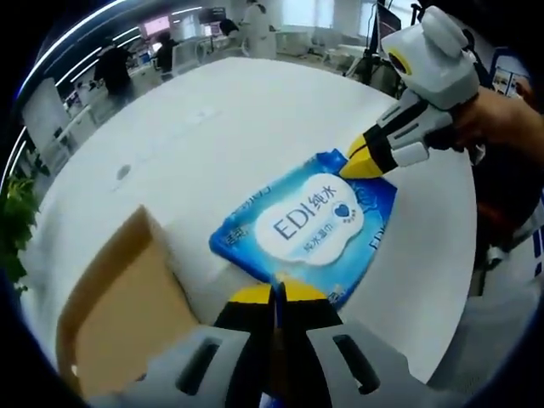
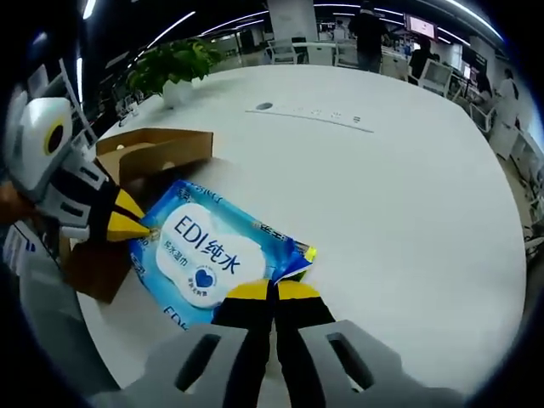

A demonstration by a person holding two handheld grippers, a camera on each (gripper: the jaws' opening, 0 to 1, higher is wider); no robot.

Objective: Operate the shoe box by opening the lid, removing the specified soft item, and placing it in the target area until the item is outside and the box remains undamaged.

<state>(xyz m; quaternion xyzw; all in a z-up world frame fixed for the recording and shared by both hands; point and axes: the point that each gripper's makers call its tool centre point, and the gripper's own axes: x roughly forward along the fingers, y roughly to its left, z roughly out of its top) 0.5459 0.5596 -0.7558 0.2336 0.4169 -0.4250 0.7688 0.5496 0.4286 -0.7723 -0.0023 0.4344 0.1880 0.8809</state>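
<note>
A blue wet-wipes pack (image 1: 306, 225) with a white label is stretched between both grippers over the white table (image 1: 212, 127). My left gripper (image 1: 276, 293) is shut on the pack's near edge. My right gripper (image 1: 365, 159) comes in from the upper right and pinches the far corner. In the right gripper view the pack (image 2: 208, 259) lies ahead, with the right gripper (image 2: 274, 291) shut on its crumpled corner and the left gripper (image 2: 136, 225) gripping the opposite end. The brown shoe box (image 1: 119, 314) stands open beside the pack, its flap (image 2: 161, 149) raised.
A person's hand (image 1: 501, 115) holds the right gripper. A potted plant (image 2: 174, 59) stands at the table's far edge, and a small round inset (image 2: 264, 107) sits in the tabletop (image 2: 382, 170). Desks, screens and people fill the background.
</note>
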